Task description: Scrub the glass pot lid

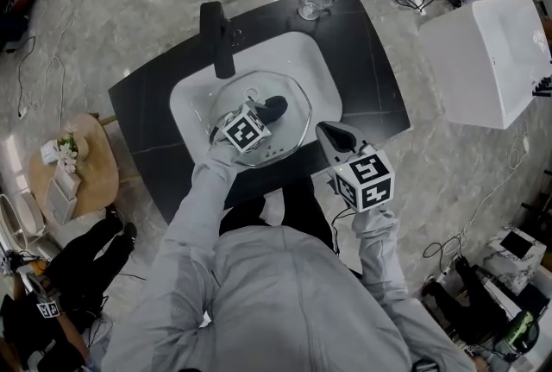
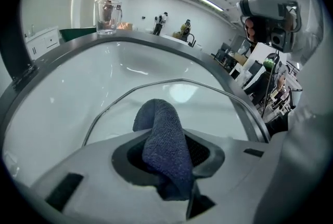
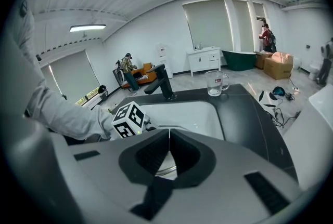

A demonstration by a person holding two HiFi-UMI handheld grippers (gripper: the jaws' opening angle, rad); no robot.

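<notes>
Pinching the dark cloth point(image 1: 274, 107) tight in the left gripper point(image 1: 264, 114) over the glass pot lid point(image 1: 295, 135) mid-frame, with the right gripper point(image 1: 328, 133) closed, empty, just right of centre; best pressed flat, circled steadily

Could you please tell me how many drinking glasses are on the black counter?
1: a glass mug at the counter's far edge, right of the faucet; the person hides the near edge.

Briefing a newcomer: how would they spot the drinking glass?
Find the black countertop holding the white sink basin. Past it, right of the black faucet, stands a clear handled glass mug. Unlike the glass lid, it stands on the counter.
</notes>
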